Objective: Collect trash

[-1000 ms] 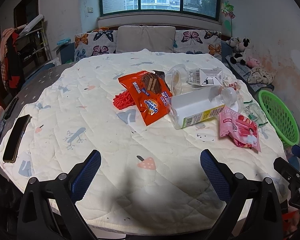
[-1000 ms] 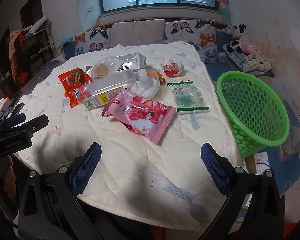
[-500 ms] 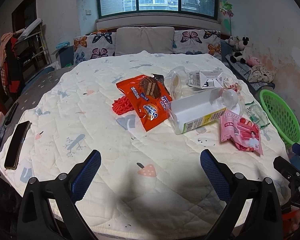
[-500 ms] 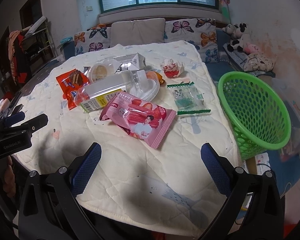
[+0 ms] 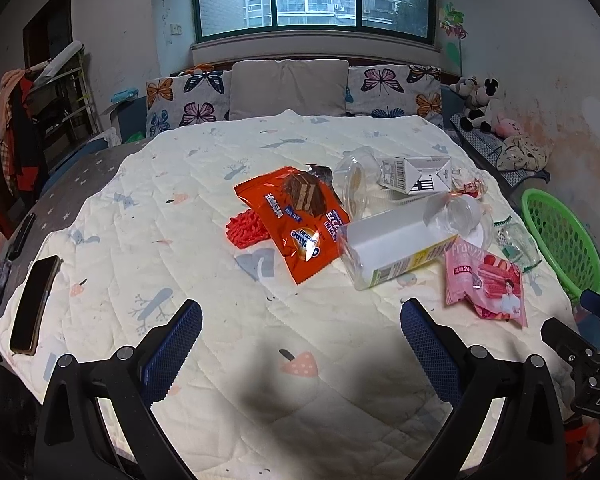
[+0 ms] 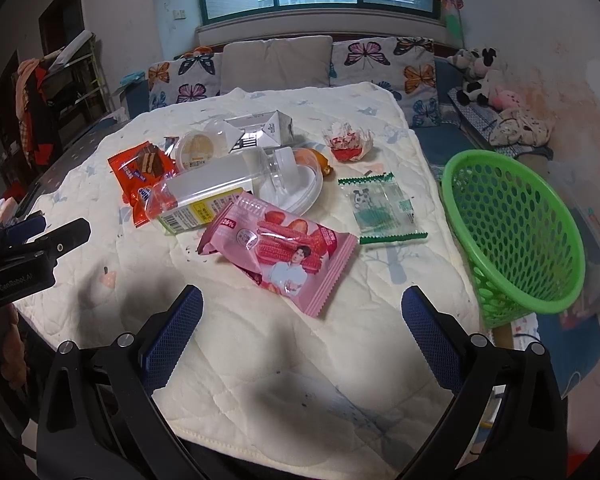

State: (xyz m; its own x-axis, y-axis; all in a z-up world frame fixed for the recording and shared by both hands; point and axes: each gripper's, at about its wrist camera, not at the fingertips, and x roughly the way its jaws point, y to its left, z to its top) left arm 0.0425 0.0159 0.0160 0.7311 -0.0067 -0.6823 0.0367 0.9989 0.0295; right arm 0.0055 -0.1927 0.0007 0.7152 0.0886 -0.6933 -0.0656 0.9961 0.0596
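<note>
Left wrist: green basket (image 5: 561,236) edge-cropped

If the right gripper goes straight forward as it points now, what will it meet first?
Most likely the pink snack wrapper, lying on the quilt just ahead between the open jaws of the right gripper; depth is uncertain.

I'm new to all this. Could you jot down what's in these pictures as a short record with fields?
Setting: quilted cover strewn with litter
Bin: green basket off its right edge, looks empty
Nearest litter: pink snack wrapper
Other litter: orange wafer wrapper, clear bottle on its side, small carton
Not litter: phone
Left gripper: open, holding nothing
Right gripper: open, holding nothing
</note>
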